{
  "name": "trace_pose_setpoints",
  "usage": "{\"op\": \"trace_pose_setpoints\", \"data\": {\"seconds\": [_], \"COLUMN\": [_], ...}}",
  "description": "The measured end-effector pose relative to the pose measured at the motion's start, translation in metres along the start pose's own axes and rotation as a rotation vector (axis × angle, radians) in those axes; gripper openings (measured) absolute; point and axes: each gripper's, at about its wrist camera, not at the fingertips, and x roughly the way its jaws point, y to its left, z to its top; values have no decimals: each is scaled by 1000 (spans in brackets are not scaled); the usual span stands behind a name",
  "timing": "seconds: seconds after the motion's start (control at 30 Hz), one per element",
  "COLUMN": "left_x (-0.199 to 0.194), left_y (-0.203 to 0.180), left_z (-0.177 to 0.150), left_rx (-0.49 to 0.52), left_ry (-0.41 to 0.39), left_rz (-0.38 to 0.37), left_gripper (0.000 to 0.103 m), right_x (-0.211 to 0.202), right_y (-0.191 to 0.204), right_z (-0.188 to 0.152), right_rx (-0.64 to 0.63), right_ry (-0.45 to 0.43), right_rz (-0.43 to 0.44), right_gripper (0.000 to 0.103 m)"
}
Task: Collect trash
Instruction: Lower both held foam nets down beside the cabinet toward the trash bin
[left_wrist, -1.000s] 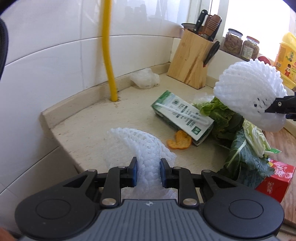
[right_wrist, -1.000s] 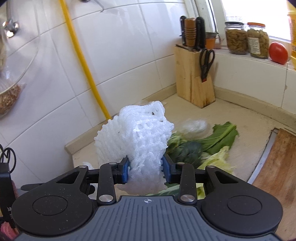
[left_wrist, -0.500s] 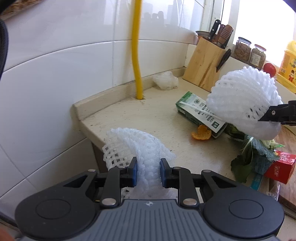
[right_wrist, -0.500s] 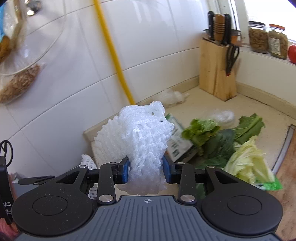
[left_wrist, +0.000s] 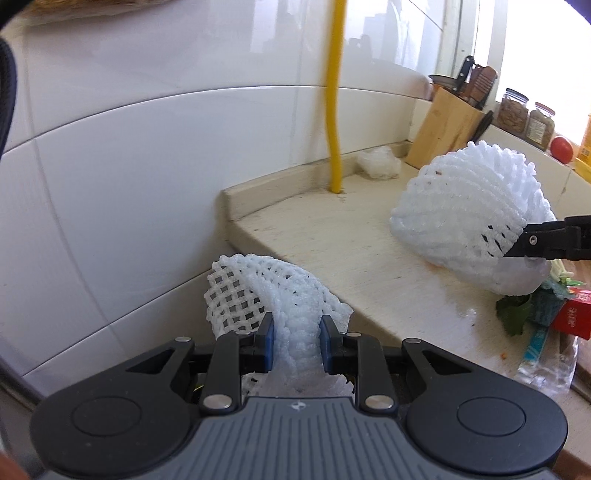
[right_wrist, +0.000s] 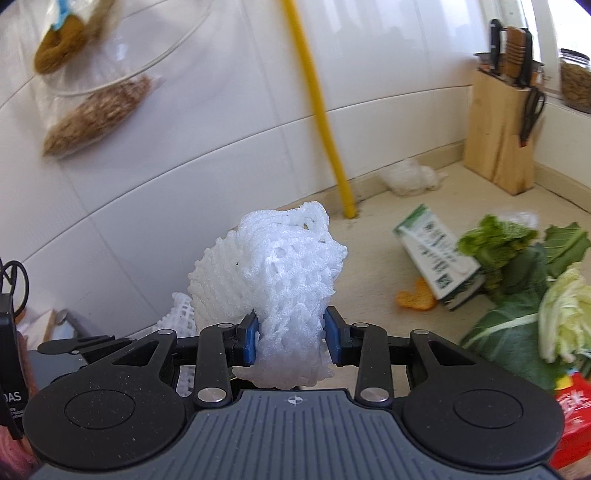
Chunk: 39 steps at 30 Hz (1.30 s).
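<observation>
Holding one white foam fruit net apiece. Left gripper is clamped on a loosely opened foam net, off the counter's left end beside the tiled wall. Right gripper pinches a bunched foam net above the countertop. Both nets are gripped at the base, likely so they carry without snagging. Milk carton, orange peel and greens lie uncollected.

Two foam nets (one per gripper), one milk carton, two jars.
</observation>
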Motion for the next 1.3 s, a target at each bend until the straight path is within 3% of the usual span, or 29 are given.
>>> {"op": "trace_pose_setpoints", "data": {"seconds": [0.5, 1.03, 1.3], "left_x": [-17, -19, -15], "left_y": [42, 57, 70], "left_z": [-23, -27, -31], "left_rx": [-29, -6, -42], "left_ry": [5, 0, 3], "left_rz": [67, 49, 44], "left_gripper": [22, 22, 22], "right_x": [23, 40, 55], "right_y": [47, 69, 78], "right_z": [-20, -33, -38], "right_rx": [-66, -74, -77], "right_ry": [75, 112, 141], "right_rz": [65, 62, 50], "right_gripper": [43, 43, 43]}}
